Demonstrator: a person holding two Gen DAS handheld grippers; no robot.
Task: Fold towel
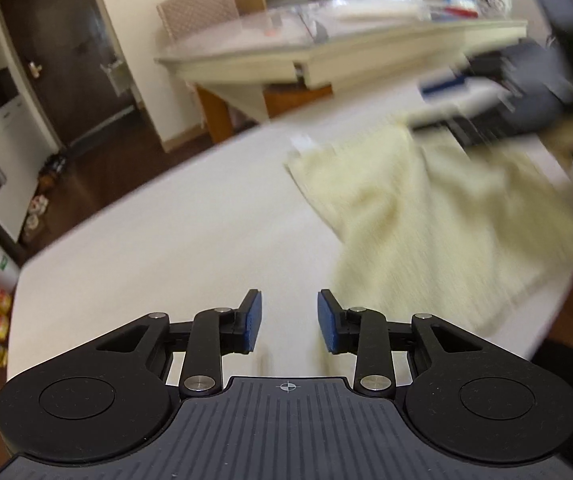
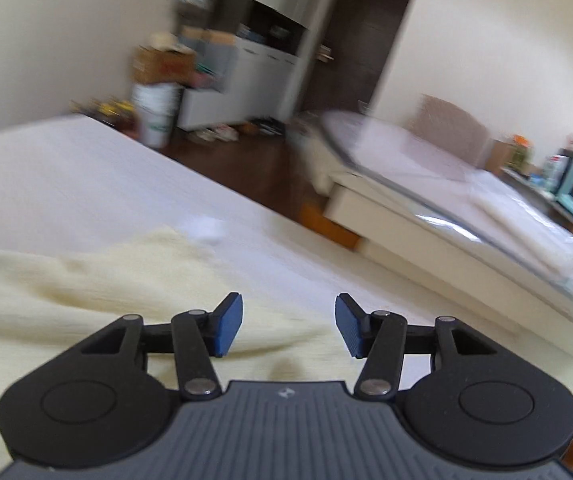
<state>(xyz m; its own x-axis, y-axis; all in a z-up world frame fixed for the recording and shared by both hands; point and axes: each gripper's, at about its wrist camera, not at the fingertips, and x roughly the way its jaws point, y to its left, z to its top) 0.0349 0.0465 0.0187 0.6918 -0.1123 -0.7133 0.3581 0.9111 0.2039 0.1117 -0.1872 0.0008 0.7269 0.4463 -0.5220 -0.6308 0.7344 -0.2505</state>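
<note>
A pale yellow towel (image 1: pixel 438 216) lies rumpled on the white table (image 1: pixel 174 240), to the right of and beyond my left gripper (image 1: pixel 289 326). The left gripper is open and empty, above bare table just left of the towel's near edge. In the right wrist view the towel (image 2: pixel 66 292) spreads under and to the left of my right gripper (image 2: pixel 289 326), which is open and empty just above the cloth. The towel's white label (image 2: pixel 206 230) shows at its far corner. The right gripper (image 1: pixel 526 92) appears blurred at the far right of the left wrist view.
The table's left edge (image 1: pixel 18 276) and near right edge drop to a dark wood floor. A second glass-topped table (image 1: pixel 326 48) with clutter stands beyond. A chair (image 1: pixel 198 10), a dark door (image 1: pixel 62 60) and cupboards lie further back.
</note>
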